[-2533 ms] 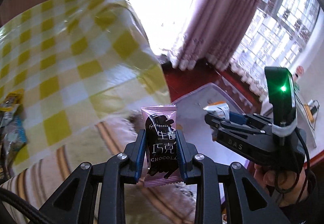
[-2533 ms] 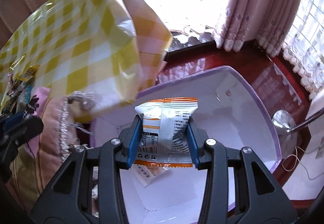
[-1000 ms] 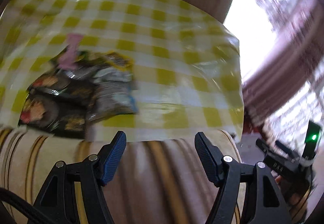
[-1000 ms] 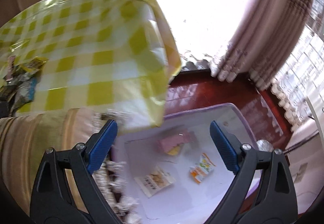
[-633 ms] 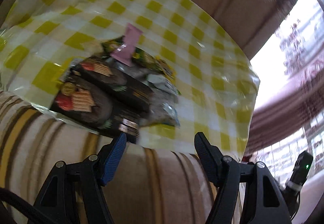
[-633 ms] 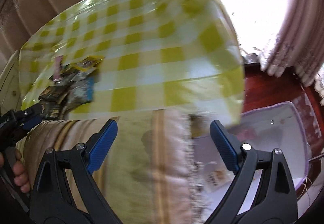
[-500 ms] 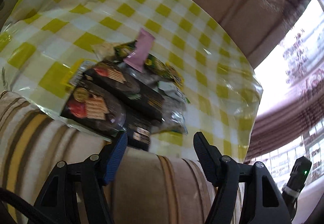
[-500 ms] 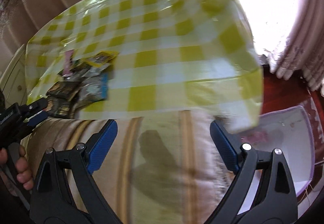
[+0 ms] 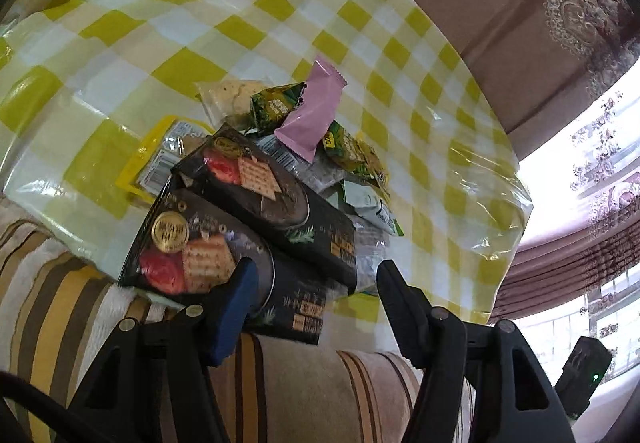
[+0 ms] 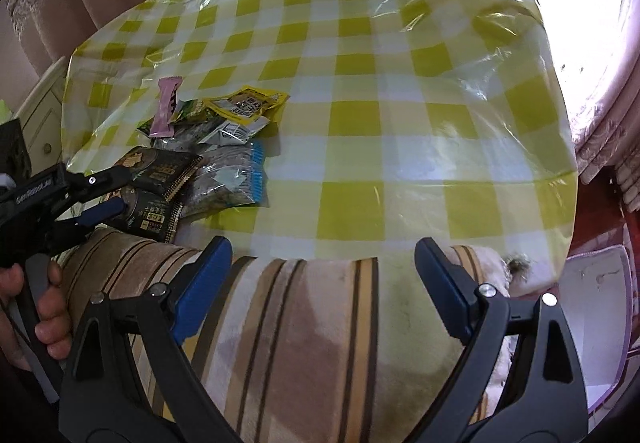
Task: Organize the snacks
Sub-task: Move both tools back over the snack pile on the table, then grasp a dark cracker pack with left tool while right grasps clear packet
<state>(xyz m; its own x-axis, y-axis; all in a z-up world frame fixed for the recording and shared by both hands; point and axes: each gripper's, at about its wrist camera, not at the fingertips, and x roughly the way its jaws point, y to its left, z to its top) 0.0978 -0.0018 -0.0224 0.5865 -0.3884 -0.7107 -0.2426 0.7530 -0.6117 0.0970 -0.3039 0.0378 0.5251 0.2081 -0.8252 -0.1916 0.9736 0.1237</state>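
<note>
- The snack pile lies on a yellow-and-white checked plastic cloth, close to the cloth's near edge.
- Two black cracker packs sit at the front of the pile: the lower pack hangs over the cloth's edge onto a striped cushion, and the upper pack lies overlapping it.
- A pink wrapper stands tilted on top of the pile, leaning on green packets.
- A yellow packet lies flat to the left of the black packs in the left wrist view, and a clear bag of round crackers lies behind the green packets.
- In the right wrist view, a clear bag with a blue edge lies at the pile's right side, with a small white packet just behind it.
- The left gripper is closing over the near end of the lower black pack; the pack's corner is between its blue pads, but they do not press on it.
- From the right wrist view, the left gripper sits at the front of the pile, held by a hand.
- The right gripper hangs wide and empty over the striped cushion, well to the right of the pile.
- A pale purple bin shows at the right edge, beyond the cushion and lower than the cloth.
- Curtains hang behind the cloth.
</note>
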